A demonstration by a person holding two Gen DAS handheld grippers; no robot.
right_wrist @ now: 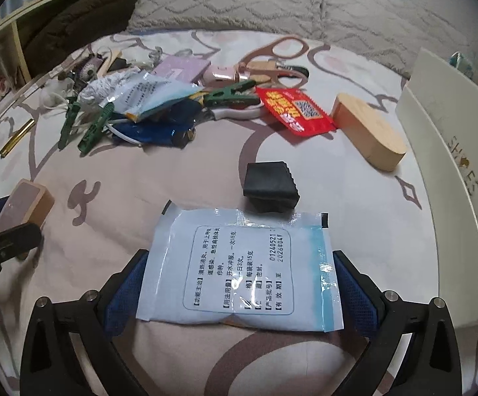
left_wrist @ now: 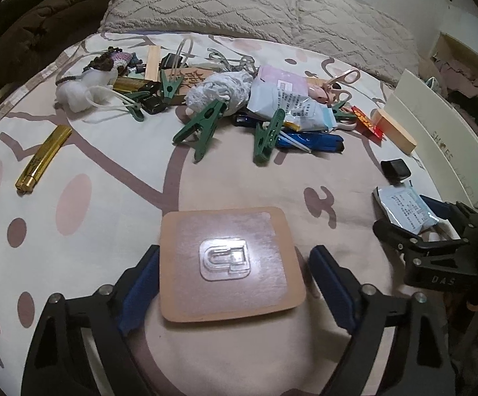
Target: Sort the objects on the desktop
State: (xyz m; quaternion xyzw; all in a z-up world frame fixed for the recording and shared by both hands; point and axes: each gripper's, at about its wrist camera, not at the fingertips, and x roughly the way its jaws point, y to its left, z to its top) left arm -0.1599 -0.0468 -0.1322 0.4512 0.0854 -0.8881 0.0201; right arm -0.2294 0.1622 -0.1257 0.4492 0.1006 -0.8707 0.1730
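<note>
Left wrist view: on the bed [left_wrist: 113,204], behind, lies the unsorted pile [left_wrist: 239,99]. The left hand-held gripper [left_wrist: 234,264] brackets a tan block [left_wrist: 229,264], right pad apparently clear. The right hand-held gripper [right_wrist: 239,283] pinches a medicine sachet [right_wrist: 242,267]. Pickup step, I judge (both hands loaded); next, carrying each to its group.

the sachet [right_wrist: 239,265] reads 01240521; the gripper [left_wrist: 443,279] reads das.

Lighting was dim, soft and overhead; shadows were faint. Glare marked the clear hook pad [left_wrist: 230,262]. Fisheye distortion curved and darkened the edges.
</note>
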